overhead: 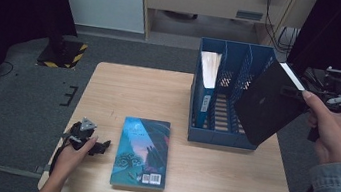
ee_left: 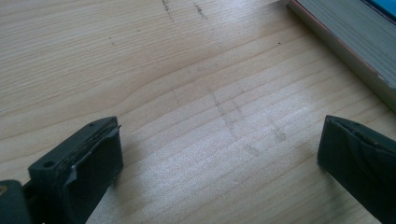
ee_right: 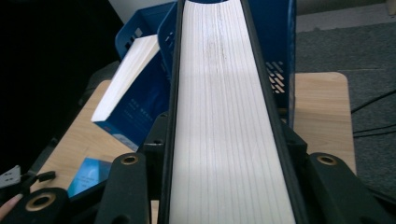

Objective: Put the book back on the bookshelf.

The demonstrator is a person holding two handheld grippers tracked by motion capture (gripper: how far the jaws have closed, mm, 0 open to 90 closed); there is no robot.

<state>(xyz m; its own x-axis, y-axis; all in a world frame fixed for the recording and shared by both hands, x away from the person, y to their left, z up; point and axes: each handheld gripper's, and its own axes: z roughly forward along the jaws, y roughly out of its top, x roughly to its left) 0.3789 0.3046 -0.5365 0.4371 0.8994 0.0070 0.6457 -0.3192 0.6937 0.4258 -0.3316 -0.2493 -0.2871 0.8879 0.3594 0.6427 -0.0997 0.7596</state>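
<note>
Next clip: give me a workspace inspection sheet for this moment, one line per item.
Surface: light wooden table, faint scuff marks near the left gripper.
Job's things: black book held tilted in the air at the blue file rack; a blue book already stands in the rack's left slot; a teal book lies flat on the table.
Clutter: nothing seen.
Grippers: right gripper clamps the black book by its covers, page edge facing its camera; left gripper open, low over bare table beside the teal book.
Cables: wires on the floor behind the rack.
Surroundings: grey carpet, black-and-yellow striped base at far left.
</note>
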